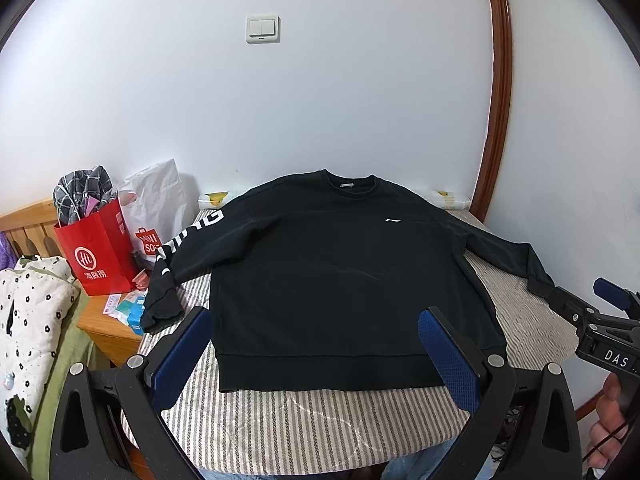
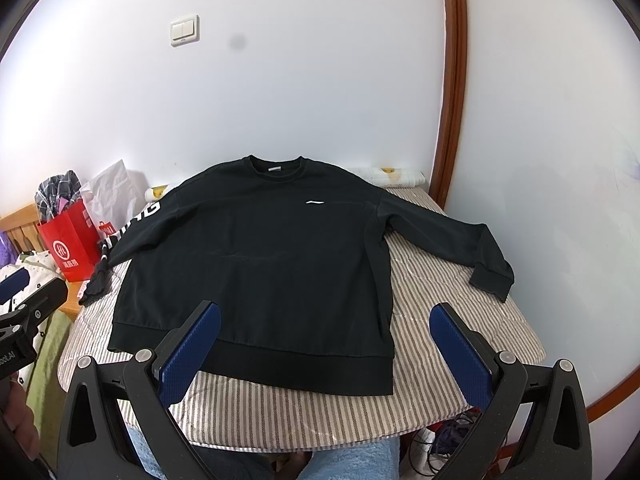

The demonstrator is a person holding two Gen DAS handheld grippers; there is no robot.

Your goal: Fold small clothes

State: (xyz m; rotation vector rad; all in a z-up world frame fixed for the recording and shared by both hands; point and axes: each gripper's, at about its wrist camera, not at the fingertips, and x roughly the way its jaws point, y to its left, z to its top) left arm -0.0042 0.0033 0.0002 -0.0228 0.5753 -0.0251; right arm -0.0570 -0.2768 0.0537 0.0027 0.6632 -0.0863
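Note:
A black sweatshirt (image 1: 332, 272) lies flat, front up, on a striped padded table (image 1: 304, 424), collar toward the wall, both sleeves spread out. It also shows in the right wrist view (image 2: 260, 264). Its left sleeve with white letters (image 1: 188, 240) hangs over the table's left edge. Its right sleeve cuff (image 2: 494, 278) lies near the right edge. My left gripper (image 1: 316, 344) is open and empty, hovering over the hem. My right gripper (image 2: 324, 340) is open and empty, above the hem's right corner; it also shows at the right edge of the left wrist view (image 1: 588, 300).
A red paper bag (image 1: 98, 252) and a white bag (image 1: 156, 204) stand on a wooden nightstand (image 1: 108, 328) at the left. A dotted quilt (image 1: 24, 312) lies further left. The white wall is behind the table; a brown door frame (image 1: 498, 100) stands at the right.

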